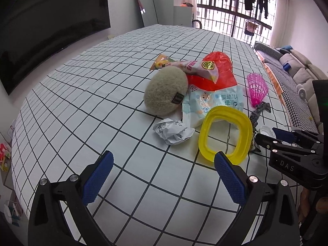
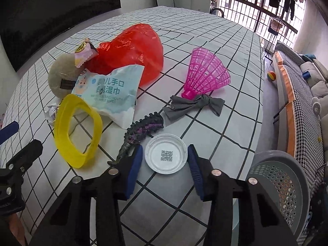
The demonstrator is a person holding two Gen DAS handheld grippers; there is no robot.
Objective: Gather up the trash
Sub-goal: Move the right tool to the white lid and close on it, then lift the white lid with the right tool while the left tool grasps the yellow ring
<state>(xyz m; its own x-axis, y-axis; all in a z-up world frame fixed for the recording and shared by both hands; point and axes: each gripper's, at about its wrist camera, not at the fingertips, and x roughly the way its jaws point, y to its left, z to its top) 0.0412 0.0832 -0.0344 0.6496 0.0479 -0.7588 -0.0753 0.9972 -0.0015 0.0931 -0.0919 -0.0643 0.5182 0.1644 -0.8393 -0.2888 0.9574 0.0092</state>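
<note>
A pile of items lies on the checked tablecloth [image 1: 82, 106]. Trash: a crumpled white paper ball [image 1: 173, 131], a light-blue wet-wipes packet [image 1: 215, 104] [image 2: 110, 94], a red plastic bag [image 1: 215, 69] [image 2: 133, 49], a pink snack wrapper [image 1: 184, 65], and a small white plastic lid [image 2: 166, 156]. My left gripper [image 1: 164, 160] is open and empty, just short of the paper ball. My right gripper [image 2: 165, 161] is open with its pads on either side of the white lid, not closed on it; it also shows in the left wrist view [image 1: 272, 137].
A yellow ring [image 1: 225, 133] [image 2: 78, 131], a fuzzy beige pad [image 1: 166, 90], a pink plastic shuttlecock [image 2: 207, 73], a grey bow [image 2: 194, 104] and a dark toy creature [image 2: 141, 131] lie among the trash. A grey perforated basket [image 2: 280, 186] stands off the table's right edge. A sofa [image 2: 303, 94] is beyond.
</note>
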